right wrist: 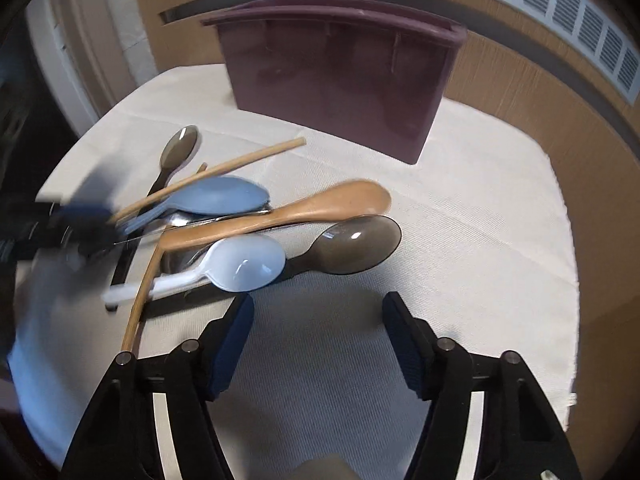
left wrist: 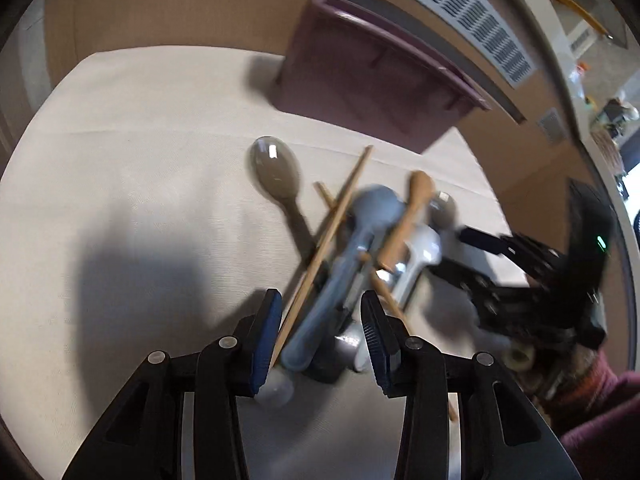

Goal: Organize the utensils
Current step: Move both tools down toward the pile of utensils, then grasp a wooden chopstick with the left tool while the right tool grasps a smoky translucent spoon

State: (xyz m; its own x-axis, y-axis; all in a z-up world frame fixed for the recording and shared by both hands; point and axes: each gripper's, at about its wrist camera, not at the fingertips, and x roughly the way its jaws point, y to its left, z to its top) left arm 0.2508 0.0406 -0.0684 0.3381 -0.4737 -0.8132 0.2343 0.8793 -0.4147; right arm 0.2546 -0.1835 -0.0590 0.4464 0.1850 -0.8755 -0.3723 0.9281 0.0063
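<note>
- Your left gripper (left wrist: 320, 332) is straddling the handle ends of the pile (left wrist: 360, 240) on the cloth (left wrist: 140, 140). Its jaws are standing at a middling gap with the blue spoon (left wrist: 340, 272) handle and a chopstick (left wrist: 324, 240) between them; whether the pads are pressing, you cannot tell through the blur.
- Your right gripper (right wrist: 318, 320) is hovering just short of the white spoon (right wrist: 244, 262) and grey spoon (right wrist: 356, 244), jaws apart and holding nothing.
- Risk: closing now is likely catching several handles at once, since spoons and chopsticks are crossing each other. Lifting one is likely dragging or scattering the rest.
- Risk: the grippers are working near each other on the same pile and may be colliding.
- The blue spoon's long axis is running away from your left gripper, bowl toward the bin (left wrist: 372, 76), which is standing beyond the pile.
</note>
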